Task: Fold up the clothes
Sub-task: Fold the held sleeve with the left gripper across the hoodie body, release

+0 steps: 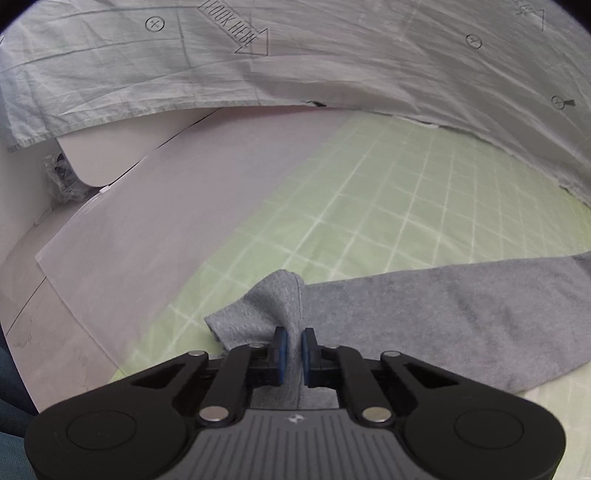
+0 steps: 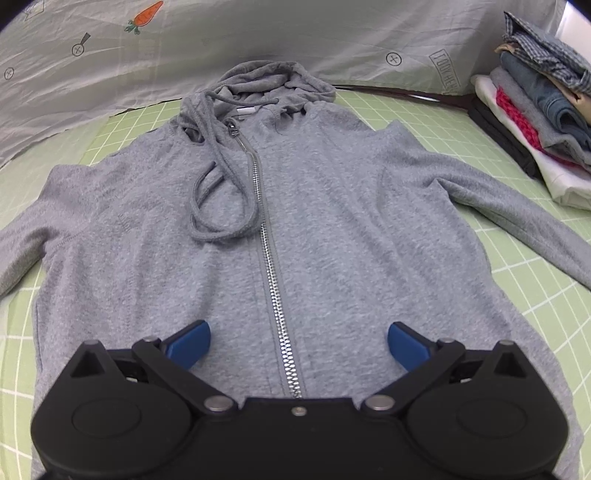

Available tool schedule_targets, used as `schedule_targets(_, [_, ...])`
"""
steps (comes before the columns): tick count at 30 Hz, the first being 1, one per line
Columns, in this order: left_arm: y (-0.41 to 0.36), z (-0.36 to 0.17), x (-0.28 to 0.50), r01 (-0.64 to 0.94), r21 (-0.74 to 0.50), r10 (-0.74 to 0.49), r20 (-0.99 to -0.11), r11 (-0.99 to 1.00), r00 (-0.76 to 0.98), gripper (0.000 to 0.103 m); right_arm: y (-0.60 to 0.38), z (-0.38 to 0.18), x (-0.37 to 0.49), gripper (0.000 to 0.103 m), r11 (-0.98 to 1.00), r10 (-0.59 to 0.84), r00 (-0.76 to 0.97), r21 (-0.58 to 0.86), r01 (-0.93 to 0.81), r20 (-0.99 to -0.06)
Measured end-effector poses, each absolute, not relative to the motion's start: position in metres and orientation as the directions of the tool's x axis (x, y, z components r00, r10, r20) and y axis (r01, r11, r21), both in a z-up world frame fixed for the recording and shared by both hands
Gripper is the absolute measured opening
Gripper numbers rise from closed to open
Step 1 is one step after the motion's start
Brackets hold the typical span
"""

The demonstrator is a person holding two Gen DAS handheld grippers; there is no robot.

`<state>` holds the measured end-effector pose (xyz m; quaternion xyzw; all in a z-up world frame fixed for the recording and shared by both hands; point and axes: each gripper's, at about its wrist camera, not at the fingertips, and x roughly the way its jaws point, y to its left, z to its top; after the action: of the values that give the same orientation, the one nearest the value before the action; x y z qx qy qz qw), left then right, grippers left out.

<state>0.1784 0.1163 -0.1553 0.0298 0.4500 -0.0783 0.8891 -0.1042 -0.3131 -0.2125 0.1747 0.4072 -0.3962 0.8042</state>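
A grey zip hoodie is lying face up and spread flat on a green gridded mat, its hood pointing away toward a pale printed sheet and its sleeves reaching out to both sides. The left gripper is pinching the bunched cuff end of one sleeve, its blue pads pressed onto the fabric, with the sleeve trailing off to the right across the mat. The right gripper is hovering over the lower front of the hoodie, its jaws spread wide on either side of the zipper and holding nothing. A stack of folded clothes is sitting at the mat's far right edge.
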Motion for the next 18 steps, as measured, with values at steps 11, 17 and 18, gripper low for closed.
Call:
schedule_targets(11, [-0.054,-0.08,0.112,0.512,-0.211,-0.504,-0.673,0.833,0.541,0.009,-0.335,-0.179,-0.158,0.103,0.616,-0.517,0.44,0.037,0.787,-0.734])
schedule_targets(17, [-0.172,-0.059,0.039,0.692,-0.339,-0.702,-0.626,0.637,0.34,0.032,-0.372,-0.169,-0.208,0.103,0.587,-0.55,0.415,0.018,0.81,-0.725])
schedule_targets(18, [-0.186,-0.061,0.027,0.701,-0.336,-0.7,-0.637,0.629,0.323,0.043,-0.379,-0.168,-0.214,0.103,0.58,-0.557,0.413,0.018,0.814,-0.72])
